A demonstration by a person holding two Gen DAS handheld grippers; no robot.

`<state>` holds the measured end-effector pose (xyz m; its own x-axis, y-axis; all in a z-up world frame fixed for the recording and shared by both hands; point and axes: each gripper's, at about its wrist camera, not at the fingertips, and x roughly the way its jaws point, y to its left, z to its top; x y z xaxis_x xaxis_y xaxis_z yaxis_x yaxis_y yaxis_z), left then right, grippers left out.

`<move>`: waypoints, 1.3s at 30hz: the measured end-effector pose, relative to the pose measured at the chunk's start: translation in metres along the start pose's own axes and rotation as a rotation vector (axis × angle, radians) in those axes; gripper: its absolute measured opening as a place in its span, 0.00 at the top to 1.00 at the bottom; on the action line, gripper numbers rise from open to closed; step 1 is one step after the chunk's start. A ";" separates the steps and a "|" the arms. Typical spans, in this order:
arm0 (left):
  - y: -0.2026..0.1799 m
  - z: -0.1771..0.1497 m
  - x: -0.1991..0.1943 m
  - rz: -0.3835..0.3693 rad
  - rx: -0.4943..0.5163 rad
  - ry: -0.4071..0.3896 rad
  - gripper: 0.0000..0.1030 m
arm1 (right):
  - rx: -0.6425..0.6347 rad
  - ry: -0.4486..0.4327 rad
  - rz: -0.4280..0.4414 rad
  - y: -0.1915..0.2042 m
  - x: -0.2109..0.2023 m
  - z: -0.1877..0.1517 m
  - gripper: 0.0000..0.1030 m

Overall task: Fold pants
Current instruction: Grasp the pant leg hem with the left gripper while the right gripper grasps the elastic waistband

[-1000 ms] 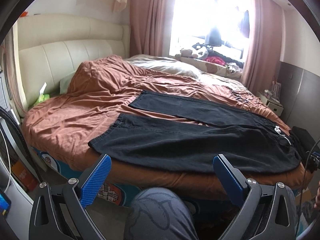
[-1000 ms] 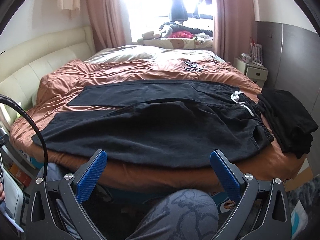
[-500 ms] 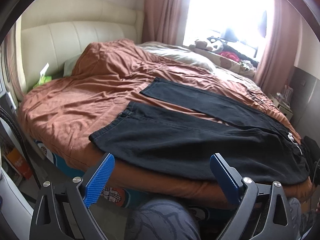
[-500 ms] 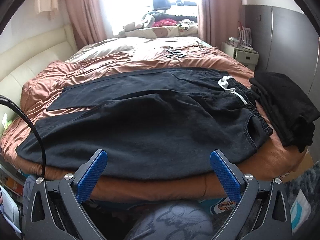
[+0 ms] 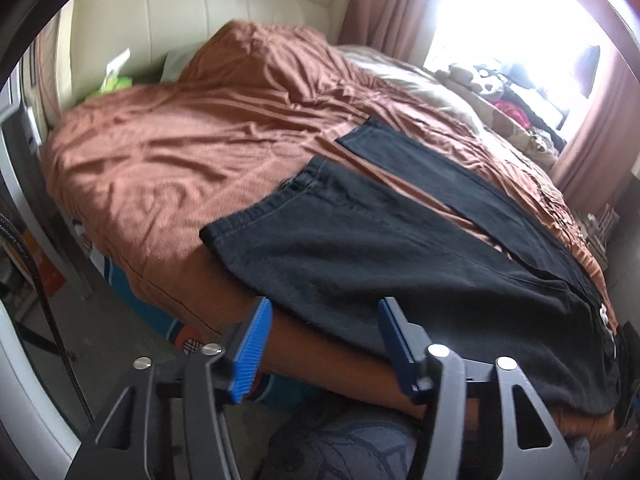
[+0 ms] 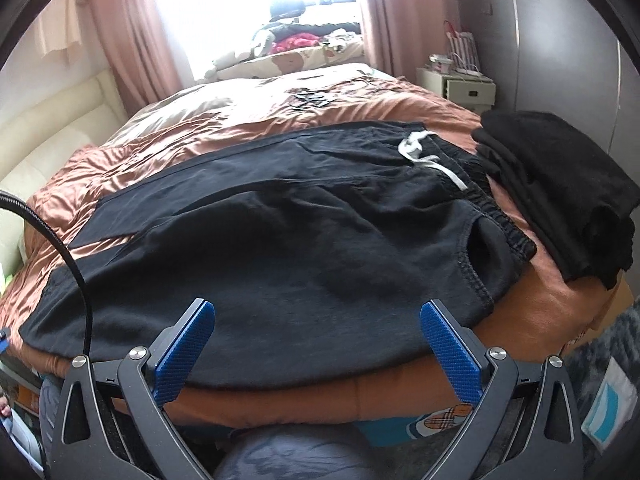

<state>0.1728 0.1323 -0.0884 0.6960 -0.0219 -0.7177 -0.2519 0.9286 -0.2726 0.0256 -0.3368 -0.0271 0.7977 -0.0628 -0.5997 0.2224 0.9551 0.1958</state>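
Observation:
Black pants (image 5: 360,248) lie flat on the brown bed cover (image 5: 160,152), with both legs reaching toward the headboard. The waistband with a white drawstring (image 6: 420,156) is at the right. My left gripper (image 5: 324,306) hovers at the near edge of the closer leg, a short way from its hem (image 5: 256,216). Its jaws are closing; the pants' edge shows between them and the pads do not press on it. My right gripper (image 6: 316,306) stands wide open over the near edge of the pants (image 6: 280,232), close to the hip.
A pile of folded black clothing (image 6: 560,184) sits on the bed's right corner beside the waistband. A cream headboard (image 5: 200,20) is at the left and a white nightstand (image 6: 460,88) at the far right. A black cable (image 6: 60,248) hangs at the left. The person's knee (image 6: 280,460) is against the bed.
Both grippers have come down and closer to the bed's near edge. The left gripper has rolled and its jaws have narrowed a good deal. The right jaws stay wide.

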 end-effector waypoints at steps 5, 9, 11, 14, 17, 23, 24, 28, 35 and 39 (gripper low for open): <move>0.016 0.001 0.024 -0.009 -0.086 0.049 0.45 | 0.045 0.046 -0.001 -0.018 0.015 0.001 0.13; 0.025 0.001 0.038 -0.024 -0.134 0.079 0.45 | 0.080 0.066 -0.011 -0.030 0.023 0.004 0.13; 0.029 0.001 0.046 -0.031 -0.156 0.091 0.46 | 0.101 0.079 -0.014 -0.038 0.027 0.005 0.13; 0.033 0.002 0.057 -0.053 -0.190 0.115 0.53 | 0.130 0.089 -0.025 -0.049 0.032 0.004 0.13; 0.038 0.003 0.065 -0.057 -0.225 0.121 0.59 | 0.159 0.097 -0.025 -0.062 0.035 0.003 0.16; 0.054 0.014 0.075 -0.059 -0.307 0.097 0.70 | 0.205 0.106 -0.035 -0.088 0.036 -0.001 0.19; 0.057 0.016 0.076 -0.058 -0.320 0.091 0.73 | 0.226 0.107 -0.034 -0.094 0.035 -0.002 0.19; 0.066 0.025 0.081 -0.032 -0.362 0.084 0.90 | 0.290 0.103 -0.027 -0.116 0.032 -0.006 0.19; 0.059 0.041 0.065 -0.060 -0.354 0.021 0.97 | 0.384 0.090 -0.007 -0.148 0.022 -0.014 0.19; 0.055 0.050 0.057 -0.079 -0.352 -0.012 0.98 | 0.419 0.072 0.027 -0.158 0.029 -0.010 0.19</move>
<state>0.2322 0.2005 -0.1119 0.7299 -0.0817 -0.6786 -0.4121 0.7396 -0.5322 0.0083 -0.4862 -0.0832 0.7688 -0.0051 -0.6395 0.4226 0.7546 0.5020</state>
